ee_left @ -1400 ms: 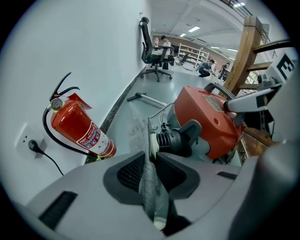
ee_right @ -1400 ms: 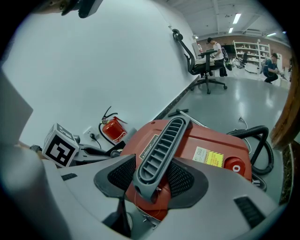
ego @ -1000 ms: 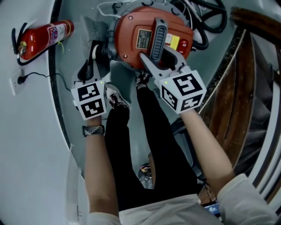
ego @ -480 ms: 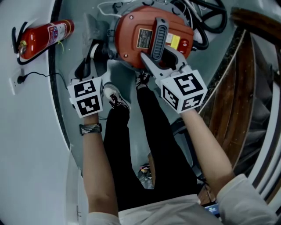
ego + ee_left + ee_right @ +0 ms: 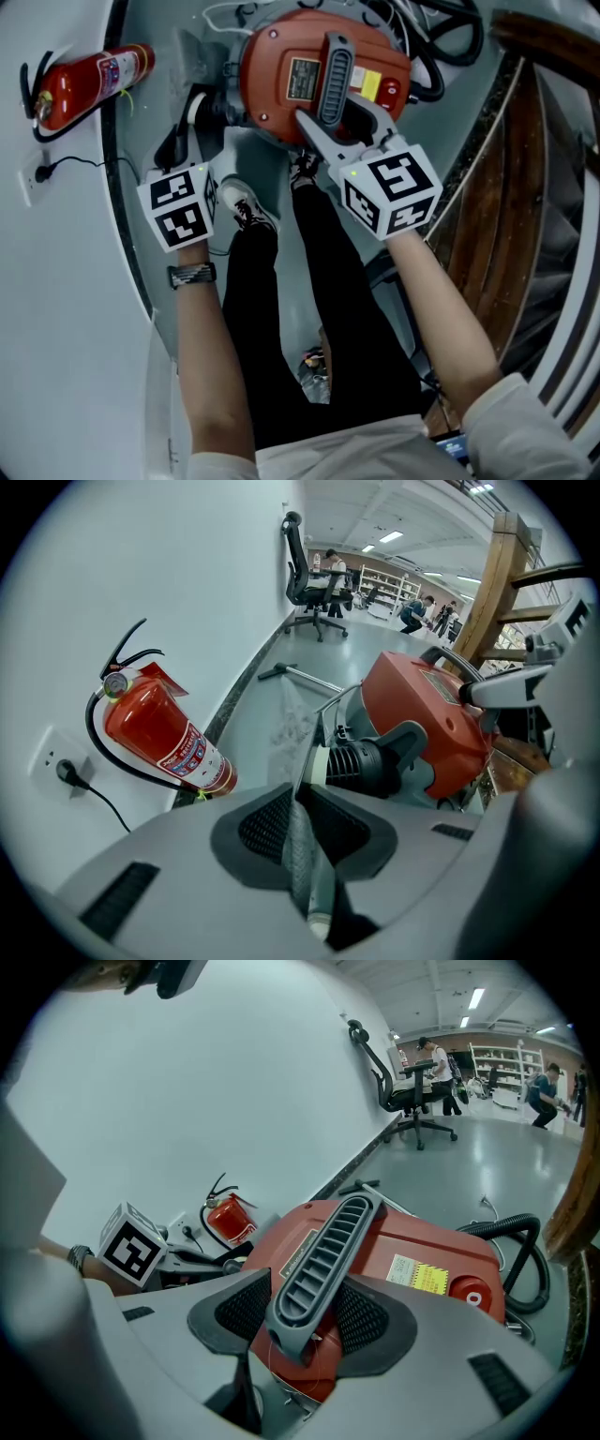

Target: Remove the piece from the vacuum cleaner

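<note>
Grips the grey ribbed handle (image 5: 319, 1260) atop the red vacuum cleaner (image 5: 281, 84) with the right gripper (image 5: 309, 1312), jaws clenched on its two sides, the machine standing on the grey floor (image 5: 258, 155) just ahead of the person's shoes. Pinches the thin piece (image 5: 302, 864), seen edge-on, in the left gripper (image 5: 300, 827), jaws grasping it, its pale-collared far end meeting the ribbed black port (image 5: 366, 761) on the cleaner's left side. Shows a red fire extinguisher (image 5: 89, 80) against the white wall, near a socket (image 5: 42, 171) with a cord plugged in.
</note>
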Motion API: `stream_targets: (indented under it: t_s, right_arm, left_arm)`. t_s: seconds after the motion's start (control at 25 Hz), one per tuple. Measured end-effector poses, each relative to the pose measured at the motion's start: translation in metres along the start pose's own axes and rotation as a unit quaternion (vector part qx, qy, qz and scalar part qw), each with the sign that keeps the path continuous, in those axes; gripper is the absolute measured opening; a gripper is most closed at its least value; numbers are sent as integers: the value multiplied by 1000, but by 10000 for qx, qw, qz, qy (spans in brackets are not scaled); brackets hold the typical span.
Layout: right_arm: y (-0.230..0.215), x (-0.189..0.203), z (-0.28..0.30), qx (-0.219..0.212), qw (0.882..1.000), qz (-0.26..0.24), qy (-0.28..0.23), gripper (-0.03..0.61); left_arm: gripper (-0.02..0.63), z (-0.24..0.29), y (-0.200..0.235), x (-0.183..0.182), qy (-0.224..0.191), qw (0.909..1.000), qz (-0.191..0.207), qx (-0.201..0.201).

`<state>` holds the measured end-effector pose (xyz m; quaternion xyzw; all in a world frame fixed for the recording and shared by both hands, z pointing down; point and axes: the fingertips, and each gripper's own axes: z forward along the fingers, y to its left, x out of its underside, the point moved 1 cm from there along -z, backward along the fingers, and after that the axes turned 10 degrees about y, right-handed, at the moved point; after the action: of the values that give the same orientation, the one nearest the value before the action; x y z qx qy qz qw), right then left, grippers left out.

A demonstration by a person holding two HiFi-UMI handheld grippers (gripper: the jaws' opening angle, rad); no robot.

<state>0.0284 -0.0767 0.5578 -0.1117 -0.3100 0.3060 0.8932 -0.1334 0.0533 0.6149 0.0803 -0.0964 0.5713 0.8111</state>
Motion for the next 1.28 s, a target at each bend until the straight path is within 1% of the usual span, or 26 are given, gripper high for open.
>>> stream_targets:
  t_s: [0.12,0.2,0.36,0.44,0.52,0.6,0.68,0.76,0.92,1.04,1.16,1.2,1.28]
  right_arm:
    - [0,0,0,-7,10000,4,-2,213]
    - [1,0,0,-16,10000,-9,-7,213]
    - [0,0,-1,28,10000,-66,-35,215]
    - [0,0,0,44,10000,-58,-48,215]
    - [1,0,0,23,10000,-57,-45,215]
    - [1,0,-1,2,10000,-70,-35,215]
    - [0,0,-1,-3,10000,-76,-34,215]
    - [1,0,0,-7,10000,-78,-35,216]
    - [1,0,0,-18,9999,-97,-45,216]
    - [1,0,-1,-20,9999,-103,-48,216]
    - [2,0,0,-38,9999,-116,-51,216]
    - [2,0,-1,-41,9999,-123,-53,216]
    - [2,0,-1,-38,9999,-136,-59,216]
  left_arm:
    - [55,0,1,0,-6,9999,-98,36]
    - [58,0,2,0,-46,9999,-87,59]
    - [71,-4,1,-1,-179,9995,230,124]
    - [91,-11,3,-10,-282,9989,344,164]
    - [122,-17,1,-25,-406,9980,425,237]
    - [135,-18,-4,-42,-501,9970,500,313]
    - [138,-13,-7,-56,-466,9966,603,318]
    - [138,-4,-8,-63,-337,9965,702,296]
    - [140,11,-6,-62,-97,9965,748,350]
    - [141,18,-7,-59,-79,9964,695,476]
    - [141,23,-6,-59,-179,9966,530,612]
    - [135,23,-7,-59,-151,9966,500,641]
    - [103,20,-11,-58,-59,9964,539,659]
